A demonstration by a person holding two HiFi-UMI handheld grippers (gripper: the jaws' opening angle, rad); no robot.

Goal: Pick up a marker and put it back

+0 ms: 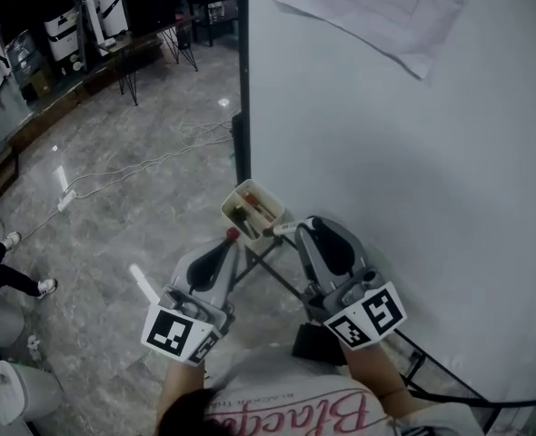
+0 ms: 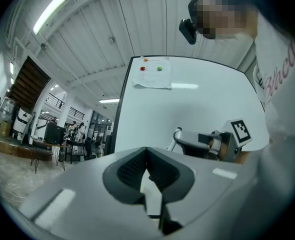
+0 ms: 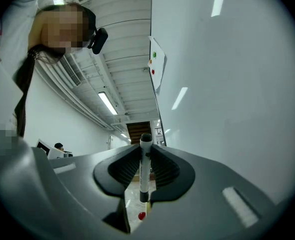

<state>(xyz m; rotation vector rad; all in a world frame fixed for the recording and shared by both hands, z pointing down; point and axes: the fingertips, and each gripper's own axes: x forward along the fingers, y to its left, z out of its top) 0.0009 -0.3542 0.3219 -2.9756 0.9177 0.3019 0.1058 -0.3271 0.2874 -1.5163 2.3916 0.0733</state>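
Marker in hand, return pending
My right tongs (image 3: 145,170) grip the marker (image 3: 144,181) upright between the pads; my left tongs (image 2: 147,170) are closed and empty. Next, I judge: lower it into the holder (image 1: 234,209) at the whiteboard's (image 1: 413,171) left edge, then release.

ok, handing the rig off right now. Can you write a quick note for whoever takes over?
Right gripper: shut on a white marker with a black cap, held crosswise between the pads, close to the whiteboard.
Left gripper: shut, nothing between its jaws, up beside the right one.
Tray: cream box at the whiteboard's edge, just ahead of both grippers, with other markers in it.
Done: marker picked up and clear of the tray.
Left: lower it back into the tray, then open the right jaws.
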